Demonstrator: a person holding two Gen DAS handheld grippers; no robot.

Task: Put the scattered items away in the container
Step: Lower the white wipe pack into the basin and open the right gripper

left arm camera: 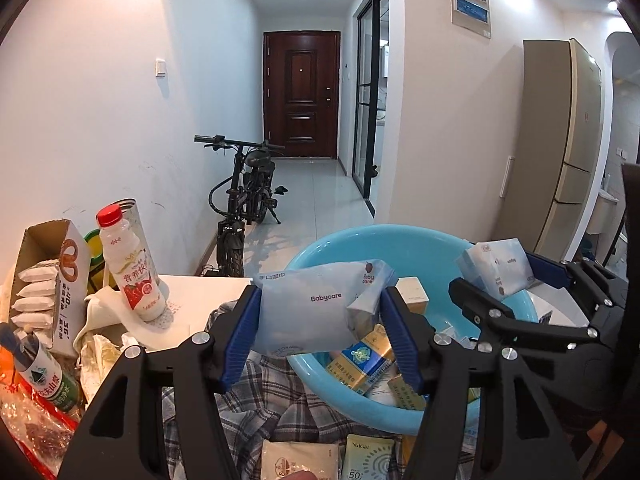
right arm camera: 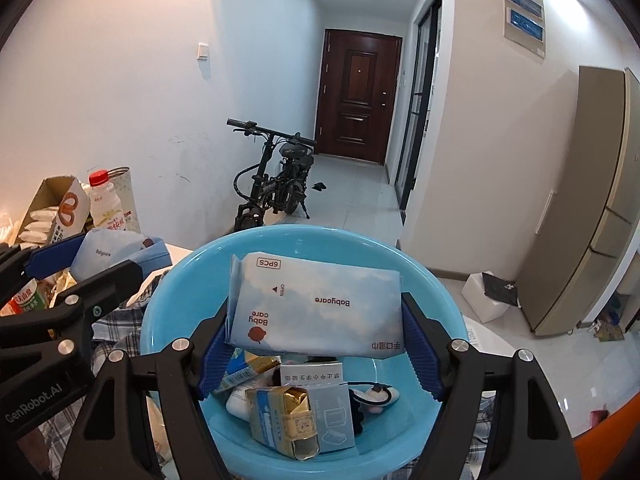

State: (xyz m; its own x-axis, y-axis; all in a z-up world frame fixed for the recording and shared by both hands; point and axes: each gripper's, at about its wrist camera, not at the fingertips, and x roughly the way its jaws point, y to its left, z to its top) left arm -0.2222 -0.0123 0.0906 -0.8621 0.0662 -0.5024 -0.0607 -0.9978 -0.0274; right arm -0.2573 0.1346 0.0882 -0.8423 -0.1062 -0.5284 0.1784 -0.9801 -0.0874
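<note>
A light blue plastic basin holds several small packets and boxes. My left gripper is shut on a pale blue Babycare wipes pack and holds it over the basin's left rim; it shows in the right wrist view too. My right gripper is shut on a second Babycare wipes pack and holds it above the basin's middle; it also shows in the left wrist view. Two flat sachets lie on the plaid cloth in front of the basin.
On the left stand a red-capped milk drink bottle, an open carton of white packets, a green-labelled water bottle and crumpled tissue. A bicycle leans by the hallway wall. A fridge stands on the right.
</note>
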